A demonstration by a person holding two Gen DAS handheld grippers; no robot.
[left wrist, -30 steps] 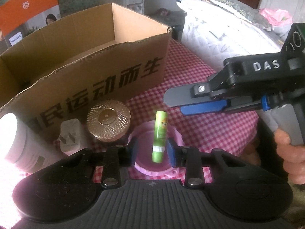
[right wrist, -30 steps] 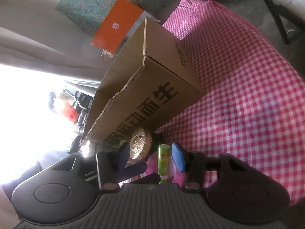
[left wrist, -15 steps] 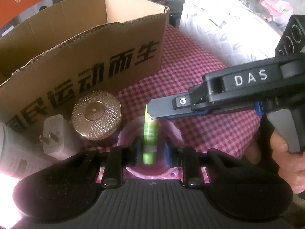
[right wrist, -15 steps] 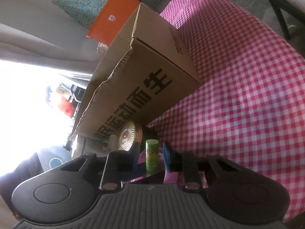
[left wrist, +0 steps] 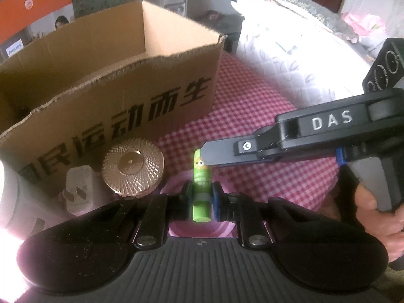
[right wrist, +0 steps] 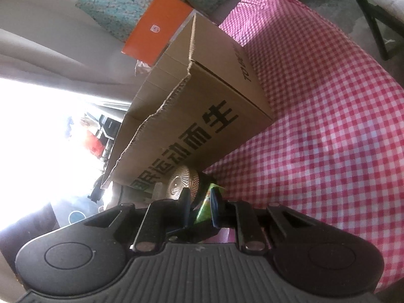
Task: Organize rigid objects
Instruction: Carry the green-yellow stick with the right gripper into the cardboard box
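A green tube (left wrist: 200, 176) stands over a pink dish (left wrist: 202, 227) on the red checked cloth. My left gripper (left wrist: 200, 197) has its jaws closing, pads pressed on the tube's lower half. My right gripper (left wrist: 205, 155) reaches in from the right, a person's hand (left wrist: 373, 217) on its handle, and its jaws are closing on the tube's top. In the right wrist view the tube (right wrist: 205, 207) leans between the right gripper's (right wrist: 200, 202) fingers. An open cardboard box (left wrist: 126, 96) stands just behind.
A gold ribbed round lid (left wrist: 133, 170) and a white plug charger (left wrist: 78, 192) sit left of the tube against the box. A white cylinder (left wrist: 10, 202) is at far left. A white quilted bundle (left wrist: 290, 58) lies at the right, an orange carton (right wrist: 156, 27) behind the box.
Both grippers have closed onto the green tube. The right gripper moved left from beside the tube to its top. The tube now leans in the right wrist view.
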